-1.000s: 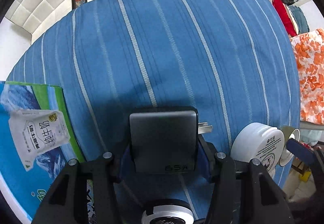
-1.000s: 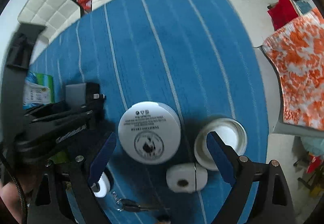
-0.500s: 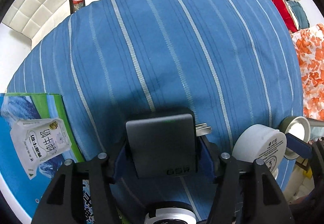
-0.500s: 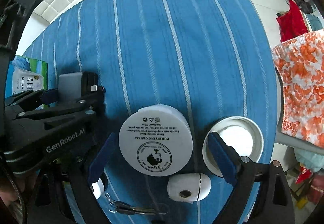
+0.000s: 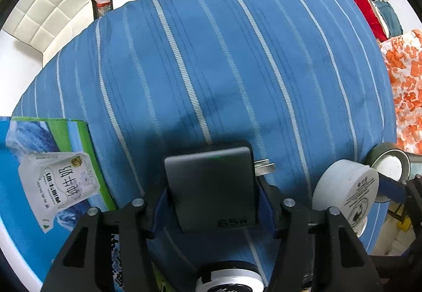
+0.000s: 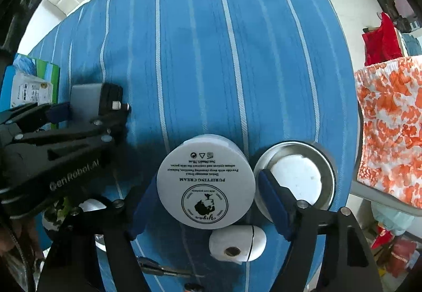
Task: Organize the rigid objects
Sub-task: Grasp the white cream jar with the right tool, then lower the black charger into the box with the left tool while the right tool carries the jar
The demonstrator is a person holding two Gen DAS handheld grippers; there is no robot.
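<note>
1. The right gripper point(image 6: 207, 195) has closed in around the white cream jar point(image 6: 206, 182); its blue pads, earlier spread wide, now sit just beside the jar's sides.
2. In the right wrist view, the jar and the metal lid point(image 6: 295, 178) appear larger and closer.
3. The left gripper point(image 5: 211, 202), holding the grey charger point(image 5: 211, 186), has shifted slightly relative to the milk carton point(image 5: 52, 186).

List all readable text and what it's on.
"65W": charger.
"PURIFYING CREAM": jar base; its finer print and logo script are too small.
"GenRobot.AI": left tongs arm.
"纯牛奶": milk pack printed on carton; other print there blurred.
</note>
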